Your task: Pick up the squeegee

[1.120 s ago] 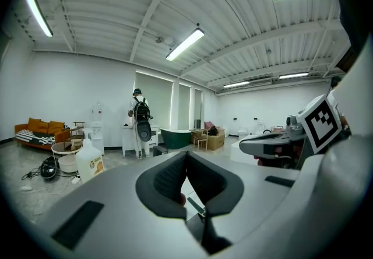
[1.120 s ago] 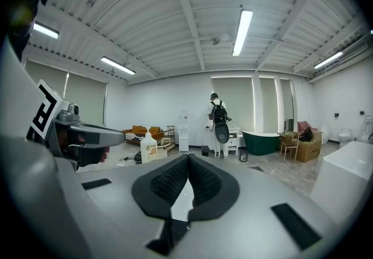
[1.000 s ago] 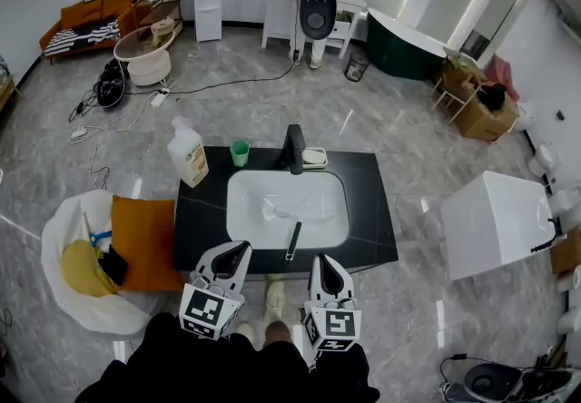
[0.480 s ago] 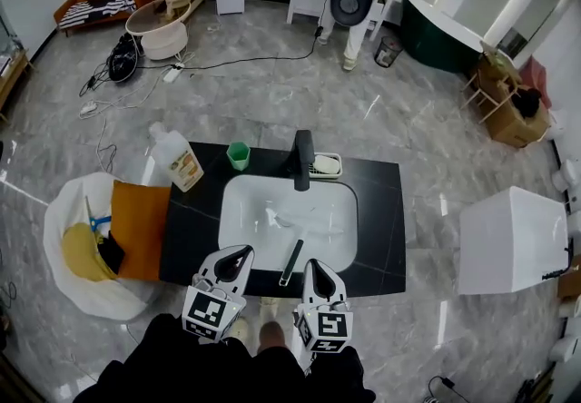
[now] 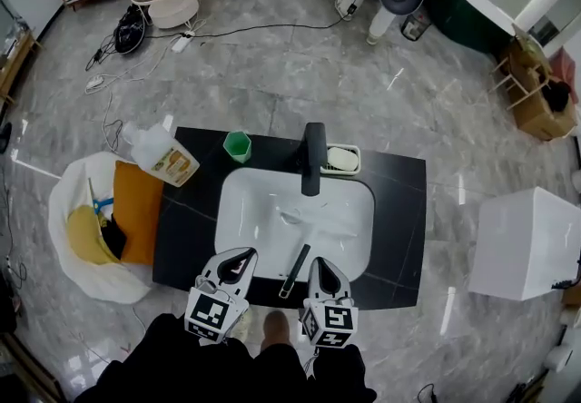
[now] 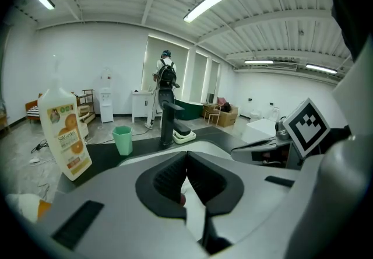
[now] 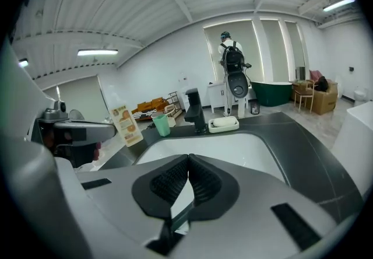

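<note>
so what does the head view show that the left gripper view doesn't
Only the head view shows the squeegee, lying on the front rim of the white sink. Only the left gripper view shows the ceiling lights and the left gripper with its jaws together and nothing between them. Both show the black faucet, the green cup, the soap dish and the orange-labelled bottle.
</note>
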### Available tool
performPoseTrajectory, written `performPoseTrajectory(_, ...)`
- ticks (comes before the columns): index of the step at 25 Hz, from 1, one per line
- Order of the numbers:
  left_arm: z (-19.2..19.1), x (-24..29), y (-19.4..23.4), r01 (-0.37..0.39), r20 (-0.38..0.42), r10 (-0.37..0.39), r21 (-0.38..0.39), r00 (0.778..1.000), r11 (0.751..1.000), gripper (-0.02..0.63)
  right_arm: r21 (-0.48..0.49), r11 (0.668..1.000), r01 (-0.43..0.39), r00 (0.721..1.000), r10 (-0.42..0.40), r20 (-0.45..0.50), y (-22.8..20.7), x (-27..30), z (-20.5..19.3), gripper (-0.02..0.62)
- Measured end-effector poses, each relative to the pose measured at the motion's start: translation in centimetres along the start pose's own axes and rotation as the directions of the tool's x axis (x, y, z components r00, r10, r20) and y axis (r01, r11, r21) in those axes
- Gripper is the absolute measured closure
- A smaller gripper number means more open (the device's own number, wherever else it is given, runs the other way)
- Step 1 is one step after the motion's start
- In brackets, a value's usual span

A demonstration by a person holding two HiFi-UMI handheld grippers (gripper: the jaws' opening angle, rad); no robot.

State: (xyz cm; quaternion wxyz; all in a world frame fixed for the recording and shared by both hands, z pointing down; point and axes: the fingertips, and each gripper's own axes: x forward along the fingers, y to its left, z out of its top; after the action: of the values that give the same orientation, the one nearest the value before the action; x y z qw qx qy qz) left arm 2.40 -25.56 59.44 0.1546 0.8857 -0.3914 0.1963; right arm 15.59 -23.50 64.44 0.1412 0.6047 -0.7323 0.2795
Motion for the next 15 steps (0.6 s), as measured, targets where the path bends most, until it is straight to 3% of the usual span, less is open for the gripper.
performPoseTrajectory(6,-1.4,3.2,1.2,0.003,-0.04,-0.003,-0.016,0.999,1.0,0.583,0.078,0.996,0.031,0.997,-0.025,-0.078,-2.2,4.0,-2.0,0.576)
performPoseTrajectory(7,-1.5,3.5,1.4,0.0,-0.045,-0.001,-0.022,0.999,1.0,0.583,0.097,0.995,0.027,0.995,-0.017,-0.096,-2.3,4.6,-2.3,0.482)
performPoseTrajectory(8,-1.6,3.9,1.6,-0.003,-0.048,0.001,-0.027,0.999,1.0,0.583,0.118,0.993,0.026,0.993,-0.012,-0.117,-2.6,5.2,-2.7,0.433)
performPoseTrajectory(15,-2.0,5.5,3.1,-0.024,-0.07,0.02,-0.052,0.997,0.998,0.583,0.264,0.963,0.06,0.967,0.01,-0.256,-4.3,9.4,-5.9,0.341)
